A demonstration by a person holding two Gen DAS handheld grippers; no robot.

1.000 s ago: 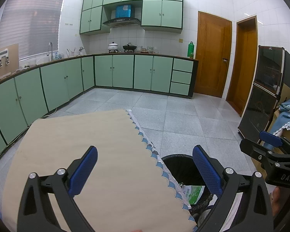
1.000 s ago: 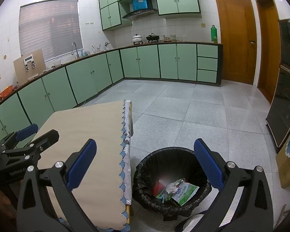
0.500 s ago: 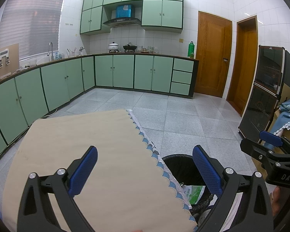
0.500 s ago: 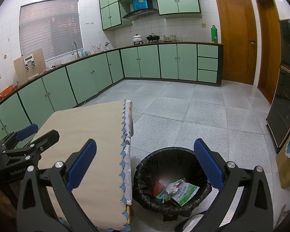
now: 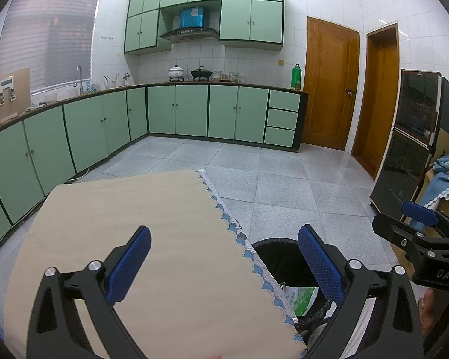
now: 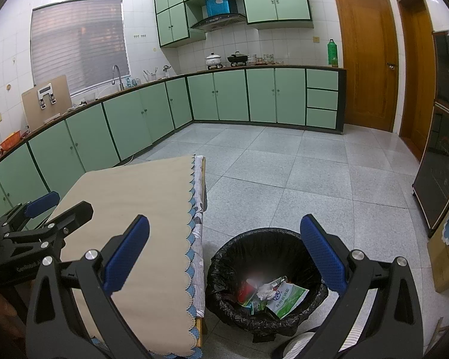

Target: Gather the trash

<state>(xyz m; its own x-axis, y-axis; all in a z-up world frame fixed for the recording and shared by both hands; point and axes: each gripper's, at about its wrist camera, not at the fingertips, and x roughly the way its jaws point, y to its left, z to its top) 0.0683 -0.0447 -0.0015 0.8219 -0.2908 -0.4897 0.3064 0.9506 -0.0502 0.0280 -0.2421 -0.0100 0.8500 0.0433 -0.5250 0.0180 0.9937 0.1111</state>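
Note:
A black-lined trash bin stands on the floor right of the table; it holds a green-and-white packet, crumpled white paper and red scraps. The bin also shows in the left wrist view. My left gripper is open and empty above the table's right edge. My right gripper is open and empty above the gap between table and bin. The right gripper shows at the right of the left wrist view; the left gripper shows at the left of the right wrist view.
The table carries a beige cloth with a blue scalloped edge. Green cabinets line the far and left walls. Two wooden doors and a dark glass cabinet stand on the right. Boxes with blue cloth lie far right.

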